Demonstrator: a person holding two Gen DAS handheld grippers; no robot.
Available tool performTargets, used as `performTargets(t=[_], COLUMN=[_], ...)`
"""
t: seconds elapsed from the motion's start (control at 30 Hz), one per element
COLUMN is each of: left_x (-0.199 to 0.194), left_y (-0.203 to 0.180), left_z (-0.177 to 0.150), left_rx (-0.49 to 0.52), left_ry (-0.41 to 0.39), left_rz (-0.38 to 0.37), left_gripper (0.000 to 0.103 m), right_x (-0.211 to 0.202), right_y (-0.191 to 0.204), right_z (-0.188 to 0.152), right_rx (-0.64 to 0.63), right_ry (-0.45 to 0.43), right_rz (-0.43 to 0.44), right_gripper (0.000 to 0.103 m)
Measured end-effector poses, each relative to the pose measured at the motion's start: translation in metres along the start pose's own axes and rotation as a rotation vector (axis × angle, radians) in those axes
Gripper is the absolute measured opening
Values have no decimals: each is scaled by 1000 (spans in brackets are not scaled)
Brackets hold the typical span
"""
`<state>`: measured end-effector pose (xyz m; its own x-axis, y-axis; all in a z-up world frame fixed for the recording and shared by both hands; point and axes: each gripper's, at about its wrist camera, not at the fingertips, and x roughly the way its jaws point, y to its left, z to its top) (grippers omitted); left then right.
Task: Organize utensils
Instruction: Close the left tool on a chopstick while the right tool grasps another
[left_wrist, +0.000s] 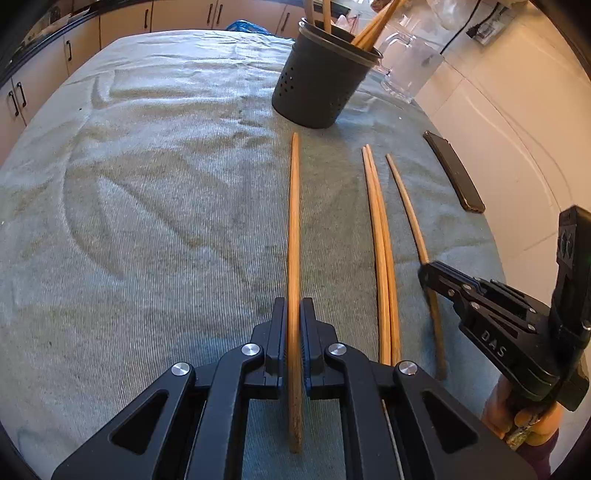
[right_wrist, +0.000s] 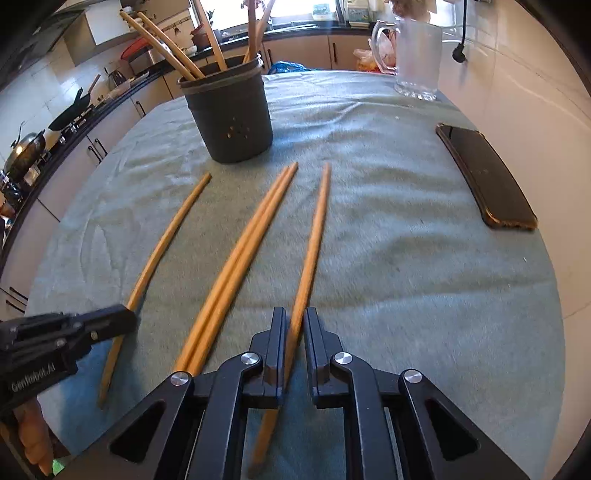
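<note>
Left claw (left_wrist: 294, 325) pinched shut on the leftmost chopstick (left_wrist: 294, 229), right claw (right_wrist: 294, 332) clamped on the rightmost chopstick (right_wrist: 314, 236) — both gripped near the thick end, probably for dropping into the holder (right_wrist: 231, 118) at 11 o'clock.

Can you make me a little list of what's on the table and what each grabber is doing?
surface: grey-green towel
holder: dark perforated utensil cup, upright at the far end, chopsticks already standing in it
loose chopsticks: four lying on the towel
left hand-held gripper: shut on the leftmost chopstick
right hand-held gripper: shut on the rightmost chopstick
middle pair: lying side by side, touching, not gripped
other things: black phone near the right edge, clear glass mug behind it
</note>
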<state>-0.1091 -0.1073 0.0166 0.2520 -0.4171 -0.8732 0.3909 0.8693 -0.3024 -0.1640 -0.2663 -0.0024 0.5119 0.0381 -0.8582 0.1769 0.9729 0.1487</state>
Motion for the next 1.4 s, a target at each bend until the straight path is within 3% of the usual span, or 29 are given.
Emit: performTargets(t=[0.17, 0.23, 0.27, 0.33, 0.63, 0.87, 0.97, 1.0, 1.07, 1.1, 1.2, 1.4], left_x=[-4, -7, -8, -8, 22, 34, 36, 38, 38, 38, 32, -6], left_y=[-3, -4, -4, -4, -7, -13, -14, -13, -14, -12, -5, -9], left_z=[-3, 0, 3, 9, 57, 85, 89, 89, 88, 86, 82, 66], left_rx=[34, 38, 40, 40, 101, 113, 131, 137, 156, 152, 98, 116], left_ry=[49, 46, 40, 28, 35, 38, 25, 19, 1, 1, 2, -81], left_rz=[2, -10, -11, 4, 85, 91, 91, 88, 75, 63, 25, 38], left_gripper=[7, 12, 15, 23, 23, 23, 23, 23, 14, 6, 6, 6], right_x=[-15, -18, -18, -15, 13, 34, 39, 39, 38, 38, 34, 2], right_y=[-6, -6, -5, -4, -8, -10, -8, -6, -5, -5, -13, -18], right_z=[-21, -22, -22, -18, 26, 64, 70, 70, 68, 67, 67, 61], right_rx=[4, 4, 5, 3, 1, -28, -34, -39, -42, -38, 7, 40], right_ry=[27, 42, 44, 46, 68, 88, 79, 70, 53, 48, 43, -45], right_rz=[14, 41, 45, 40, -7, -56, -82, -94, -87, -83, -33, 4], right_gripper=[16, 32, 34, 35, 35, 35, 28, 20, 10, 9, 7, 7])
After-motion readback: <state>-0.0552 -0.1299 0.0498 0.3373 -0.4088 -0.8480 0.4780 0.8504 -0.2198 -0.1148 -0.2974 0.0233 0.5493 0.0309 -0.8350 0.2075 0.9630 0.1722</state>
